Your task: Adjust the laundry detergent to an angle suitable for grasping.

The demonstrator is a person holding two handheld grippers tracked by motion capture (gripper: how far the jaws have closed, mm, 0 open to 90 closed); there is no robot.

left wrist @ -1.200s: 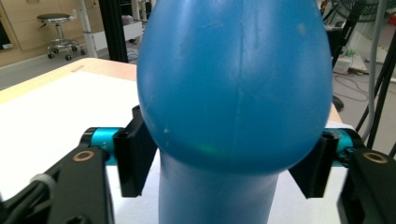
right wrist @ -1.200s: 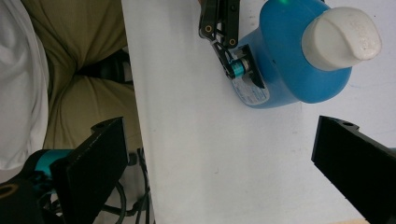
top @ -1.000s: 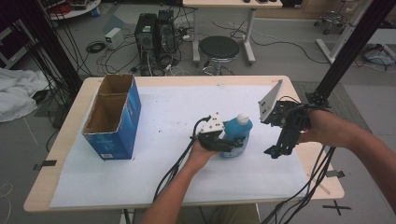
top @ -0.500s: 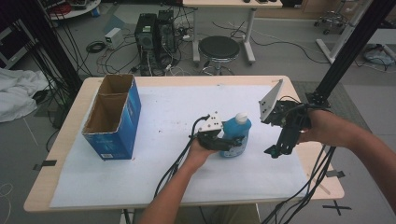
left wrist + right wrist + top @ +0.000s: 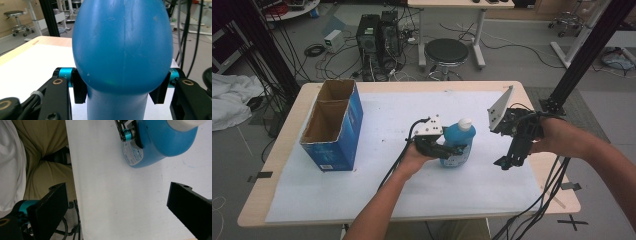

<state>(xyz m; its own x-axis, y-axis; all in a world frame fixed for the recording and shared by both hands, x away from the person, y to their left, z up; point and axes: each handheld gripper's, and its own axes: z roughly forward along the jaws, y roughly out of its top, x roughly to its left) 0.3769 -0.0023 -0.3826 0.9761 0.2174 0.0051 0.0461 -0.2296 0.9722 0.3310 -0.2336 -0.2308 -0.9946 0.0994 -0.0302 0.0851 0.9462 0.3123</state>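
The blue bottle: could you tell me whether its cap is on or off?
On: a white cap sits atop the blue bottle.

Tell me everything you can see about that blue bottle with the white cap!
The blue plastic bottle is rounded and smooth, with a seam running down it, a white cap and a printed label near its base. It stands about upright near the middle of the white-covered table. The left hand-held gripper is shut on it, a black pad pressing each side where the body narrows.

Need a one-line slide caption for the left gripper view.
Left gripper shut on the blue bottle, pads pressing both sides of its body above the white table cover.
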